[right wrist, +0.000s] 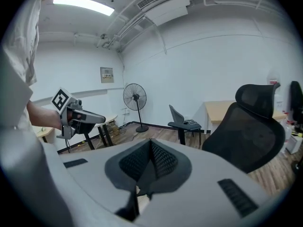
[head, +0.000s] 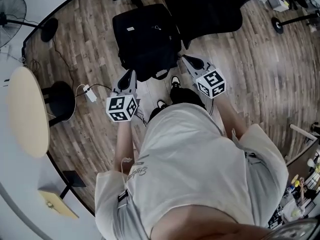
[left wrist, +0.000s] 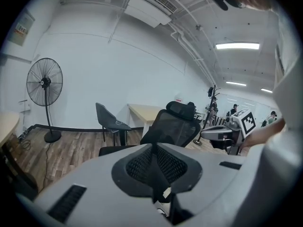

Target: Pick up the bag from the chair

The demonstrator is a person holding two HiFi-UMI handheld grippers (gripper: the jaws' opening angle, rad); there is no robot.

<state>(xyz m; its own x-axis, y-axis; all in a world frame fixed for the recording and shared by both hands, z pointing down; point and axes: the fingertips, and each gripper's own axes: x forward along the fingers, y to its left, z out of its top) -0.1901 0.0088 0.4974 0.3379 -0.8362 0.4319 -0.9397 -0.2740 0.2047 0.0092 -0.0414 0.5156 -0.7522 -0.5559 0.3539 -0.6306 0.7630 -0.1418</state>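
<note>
The soft black fabric bag [head: 146,36] lies on the seat of the black mesh office chair [head: 210,6], just ahead of us. Our left hand-held gripper [head: 131,74] and right hand-held gripper [head: 186,59] are both pressed together, holding nothing. We judge the bag floppy and moderately heavy; its strap loop [head: 161,75] at the near edge suits gripping.

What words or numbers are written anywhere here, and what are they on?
No text reads clearly.
Shirt print: cursive, too blurred to read.
Framed wall notice: too small to read.
Wall poster: too small to read.
Marker cubes: black-and-white square patterns only, no words.
</note>
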